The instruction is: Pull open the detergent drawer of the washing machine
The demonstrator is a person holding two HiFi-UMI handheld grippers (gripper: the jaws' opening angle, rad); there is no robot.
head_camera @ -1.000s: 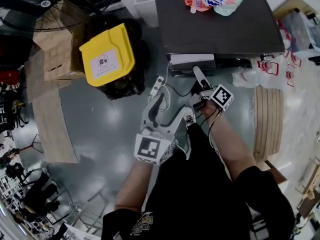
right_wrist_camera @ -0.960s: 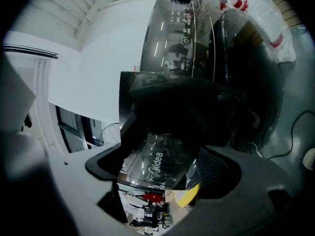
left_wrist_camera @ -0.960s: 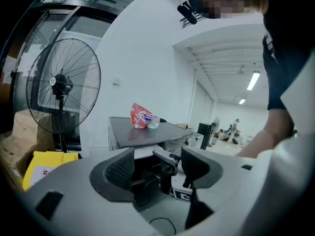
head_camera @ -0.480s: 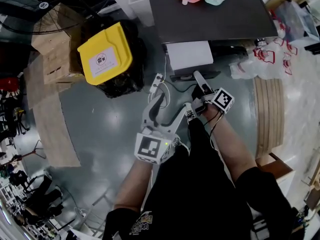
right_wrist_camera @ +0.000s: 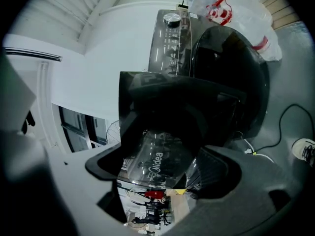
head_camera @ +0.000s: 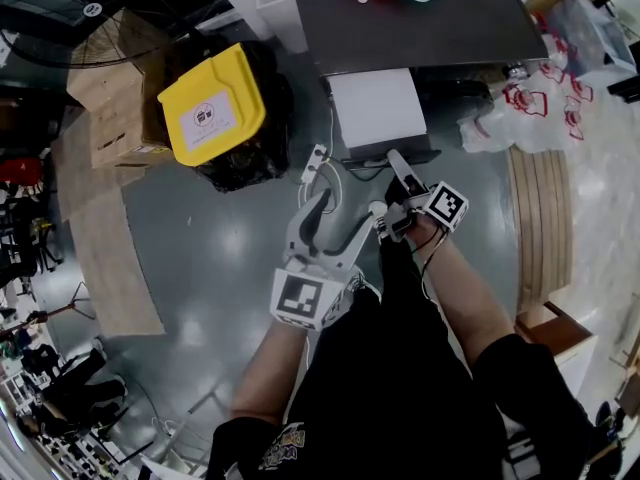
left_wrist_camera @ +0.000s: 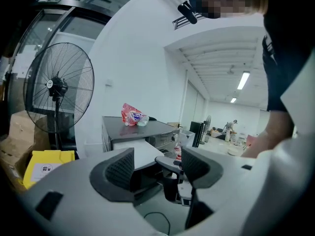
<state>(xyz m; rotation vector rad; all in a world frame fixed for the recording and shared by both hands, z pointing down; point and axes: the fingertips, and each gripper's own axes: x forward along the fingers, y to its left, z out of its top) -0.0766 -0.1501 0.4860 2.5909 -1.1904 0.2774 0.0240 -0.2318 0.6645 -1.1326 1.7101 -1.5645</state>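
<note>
Tally: one dark grey washing machine (head_camera: 430,23), one white detergent drawer (head_camera: 378,108), one yellow-lidded bin (head_camera: 210,103), plus left gripper (left_wrist_camera: 157,168) and right gripper (right_wrist_camera: 165,165), so two.

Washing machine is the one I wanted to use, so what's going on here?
A person works two handheld grippers. The right gripper has its jaws shut on the front of the detergent drawer, which stands pulled out of the washing machine. The left gripper hangs nearby, jaws apart, holding nothing.
</note>
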